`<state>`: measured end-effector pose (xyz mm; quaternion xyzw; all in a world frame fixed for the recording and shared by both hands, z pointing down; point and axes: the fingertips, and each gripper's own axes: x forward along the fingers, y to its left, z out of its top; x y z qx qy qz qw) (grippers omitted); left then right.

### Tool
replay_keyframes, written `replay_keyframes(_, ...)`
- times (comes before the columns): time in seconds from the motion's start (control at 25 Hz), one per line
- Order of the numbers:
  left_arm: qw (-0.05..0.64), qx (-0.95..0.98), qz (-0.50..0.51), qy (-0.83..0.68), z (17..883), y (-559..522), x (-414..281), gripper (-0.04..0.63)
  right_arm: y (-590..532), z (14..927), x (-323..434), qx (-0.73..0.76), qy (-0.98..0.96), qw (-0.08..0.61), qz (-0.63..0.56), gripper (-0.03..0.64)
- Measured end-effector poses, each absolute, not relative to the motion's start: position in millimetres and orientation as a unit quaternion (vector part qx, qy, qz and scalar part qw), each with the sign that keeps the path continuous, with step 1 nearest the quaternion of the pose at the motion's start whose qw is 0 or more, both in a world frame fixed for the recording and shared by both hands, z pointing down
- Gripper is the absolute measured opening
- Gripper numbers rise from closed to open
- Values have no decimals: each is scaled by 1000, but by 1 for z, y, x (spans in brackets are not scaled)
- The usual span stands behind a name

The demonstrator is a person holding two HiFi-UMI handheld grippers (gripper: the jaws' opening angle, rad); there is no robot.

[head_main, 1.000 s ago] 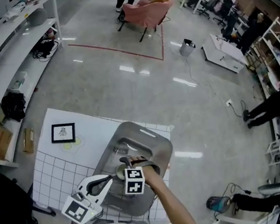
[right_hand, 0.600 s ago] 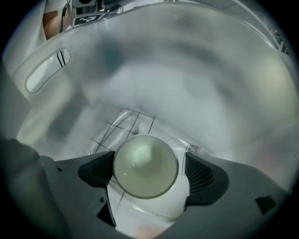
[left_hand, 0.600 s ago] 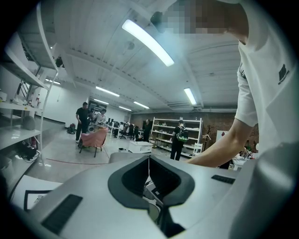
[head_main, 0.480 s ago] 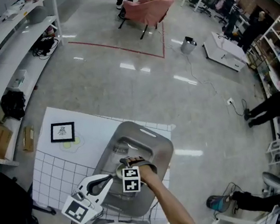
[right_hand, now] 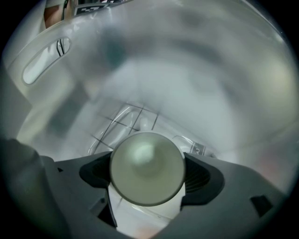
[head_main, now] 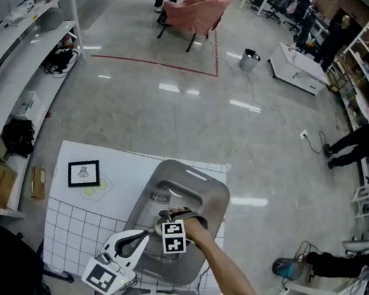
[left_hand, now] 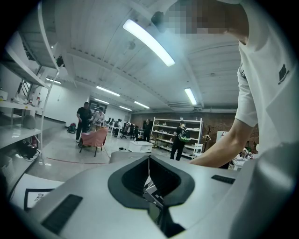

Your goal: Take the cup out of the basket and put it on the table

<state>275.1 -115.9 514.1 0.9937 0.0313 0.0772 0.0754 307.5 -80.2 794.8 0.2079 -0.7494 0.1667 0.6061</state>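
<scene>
Right gripper (right_hand: 147, 176) is clamped on the cup (right_hand: 146, 169), down around the middle of the basket (head_main: 207, 186) — grab step, I'd say. Next up: lift clear of the rim, over to the table (head_main: 78, 216). Left gripper (left_hand: 149, 164) is closed on nothing.

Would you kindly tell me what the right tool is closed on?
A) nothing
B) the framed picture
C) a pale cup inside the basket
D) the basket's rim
C: in the right gripper view, the right tool has its jaws pressed on both sides of the round cup, down inside the grey basket.
</scene>
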Motion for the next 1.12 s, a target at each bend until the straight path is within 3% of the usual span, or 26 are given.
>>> replay_keyframes(1.12,62,996,63,17,495,-108,227,12,-84,684,295,270,-752,574,180,437)
